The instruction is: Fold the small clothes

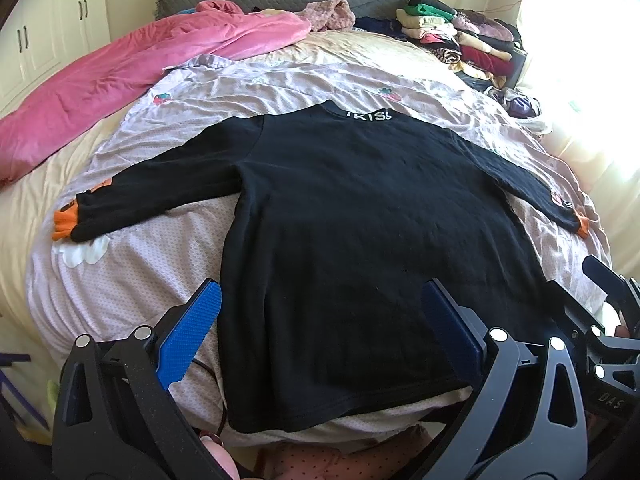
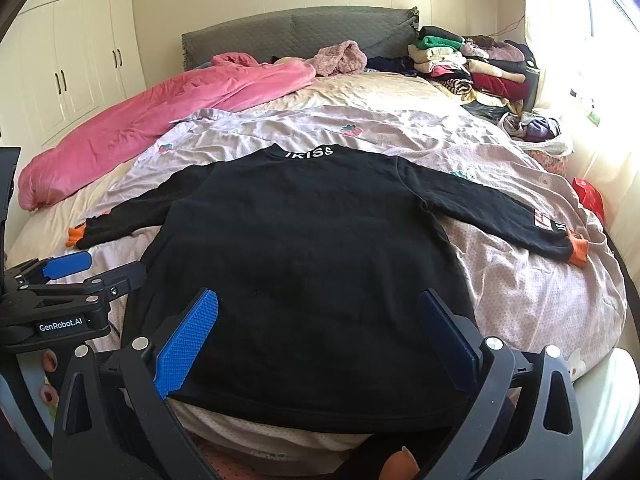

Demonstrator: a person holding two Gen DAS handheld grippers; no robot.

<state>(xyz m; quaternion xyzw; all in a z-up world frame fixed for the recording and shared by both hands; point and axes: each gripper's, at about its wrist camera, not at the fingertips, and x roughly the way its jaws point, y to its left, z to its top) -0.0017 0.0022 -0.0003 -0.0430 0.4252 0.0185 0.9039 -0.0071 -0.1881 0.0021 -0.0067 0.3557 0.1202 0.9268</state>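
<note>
A black long-sleeved top (image 1: 352, 240) (image 2: 304, 248) with orange cuffs and white letters at the collar lies flat on the bed, back up, both sleeves spread out sideways. My left gripper (image 1: 320, 300) is open above the top's lower left part, hem near its fingers. My right gripper (image 2: 318, 308) is open over the lower middle of the top. Nothing is held by either. The left gripper's body (image 2: 60, 300) shows at the left edge of the right wrist view.
A pale pink sheet (image 1: 132, 280) (image 2: 520, 272) lies under the top. A pink quilt (image 1: 132, 76) (image 2: 152, 120) is bunched at the far left. Stacked folded clothes (image 1: 460, 36) (image 2: 472, 64) sit at the far right by the grey headboard (image 2: 304, 32). White cupboards (image 2: 80, 64) stand to the left.
</note>
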